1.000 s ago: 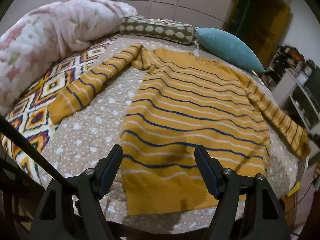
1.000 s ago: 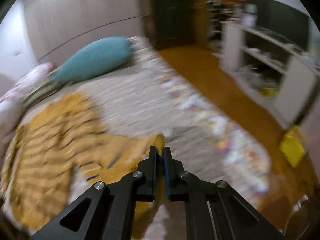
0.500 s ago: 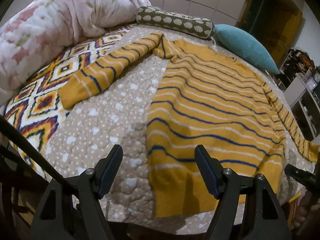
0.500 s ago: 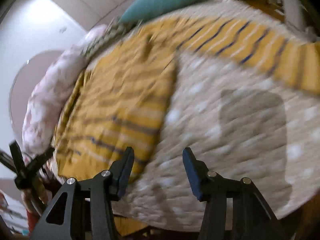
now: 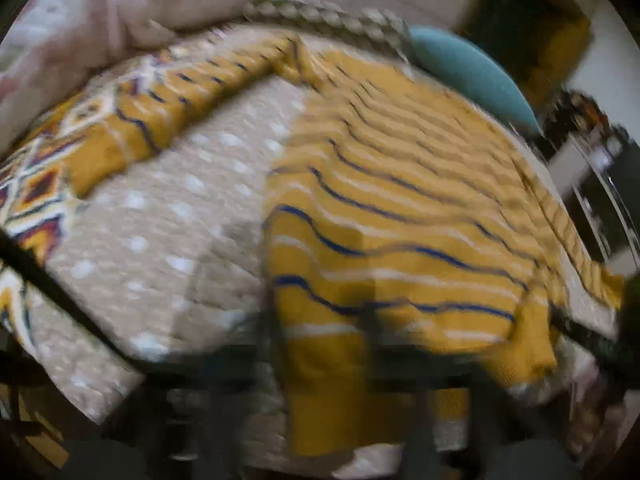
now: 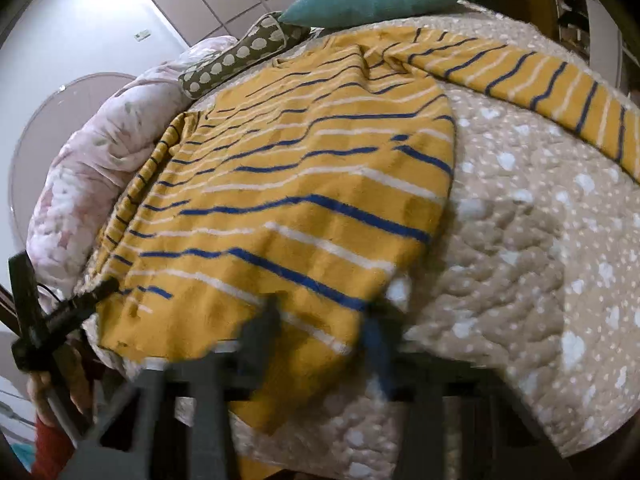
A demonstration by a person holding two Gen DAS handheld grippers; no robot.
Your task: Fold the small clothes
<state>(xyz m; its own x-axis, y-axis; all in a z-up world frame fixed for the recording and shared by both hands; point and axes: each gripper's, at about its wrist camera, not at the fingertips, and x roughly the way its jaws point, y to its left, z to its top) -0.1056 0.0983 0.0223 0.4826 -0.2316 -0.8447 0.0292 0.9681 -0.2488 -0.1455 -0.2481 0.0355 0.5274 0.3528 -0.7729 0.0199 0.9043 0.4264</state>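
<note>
— Since it's a soft, floppy knit, where do I hold the sweater (image 6: 304, 200) lying flat on the bed (image 6: 520, 240)?
— By the hem corners at the near edge. The right tool (image 6: 324, 326) has just been closing around the hem, its jaws not yet pinching. The left tool (image 6: 104, 286) is together at the other corner.

Dim indoor light; the left wrist view is heavily motion-blurred. Right wrist view sharper; fisheye bending, dark corners.

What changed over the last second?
Both grippers came down to the sweater's near hem. Left gripper shut at one corner; grip unclear. Right gripper jaws have just been closing, hem between them. Sweater stays spread flat.
</note>
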